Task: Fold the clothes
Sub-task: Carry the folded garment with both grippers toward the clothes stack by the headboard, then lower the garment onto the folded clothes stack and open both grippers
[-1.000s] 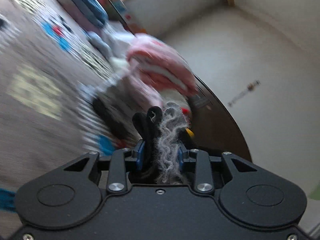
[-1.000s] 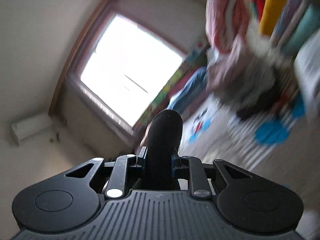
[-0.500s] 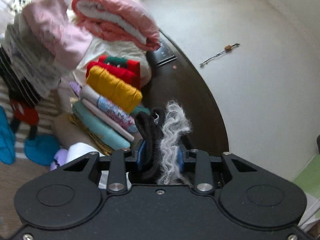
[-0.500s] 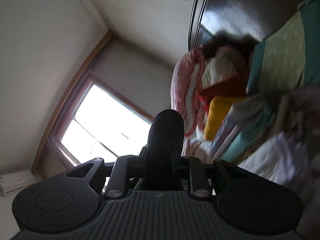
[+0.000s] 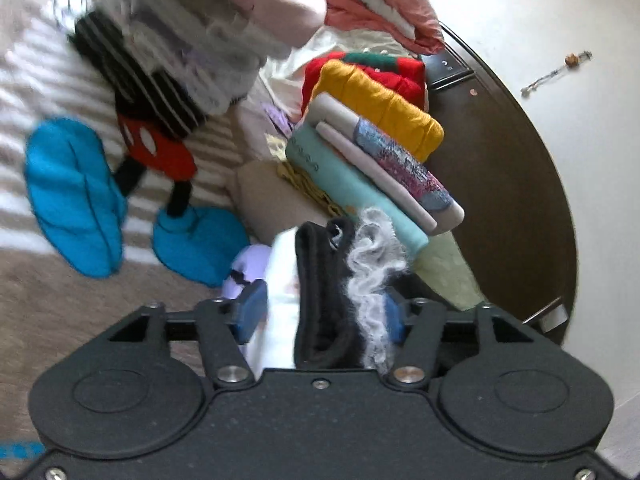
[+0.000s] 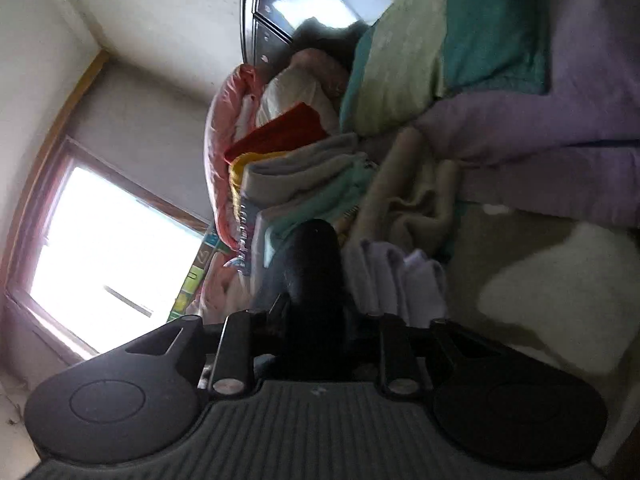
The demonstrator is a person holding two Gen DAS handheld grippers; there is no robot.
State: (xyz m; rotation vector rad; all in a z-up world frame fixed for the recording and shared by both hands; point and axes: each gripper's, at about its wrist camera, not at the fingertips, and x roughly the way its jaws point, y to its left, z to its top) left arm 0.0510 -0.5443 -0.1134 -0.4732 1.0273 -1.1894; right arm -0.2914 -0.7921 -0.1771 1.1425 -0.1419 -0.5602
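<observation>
Left tool (image 5: 320, 312): jaws are seen parted wider than half a second ago, with the black garment with grey fuzzy trim (image 5: 340, 280) lying loosely between the blue pads (image 5: 250, 310) (white cloth now shows in the gap beside it). The grip is judged to be in release. Right tool (image 6: 314, 320): it is still clamped on the dark folded end of the garment (image 6: 312, 264). Both views have been swung from the window and blanket toward the stack of folded clothes (image 5: 372, 148) by the dark headboard (image 5: 520, 200); the stack is now near, just ahead of the garment. The fold is judged finished, and placement beside the stack is under way. Contact with the bed cannot be confirmed.
</observation>
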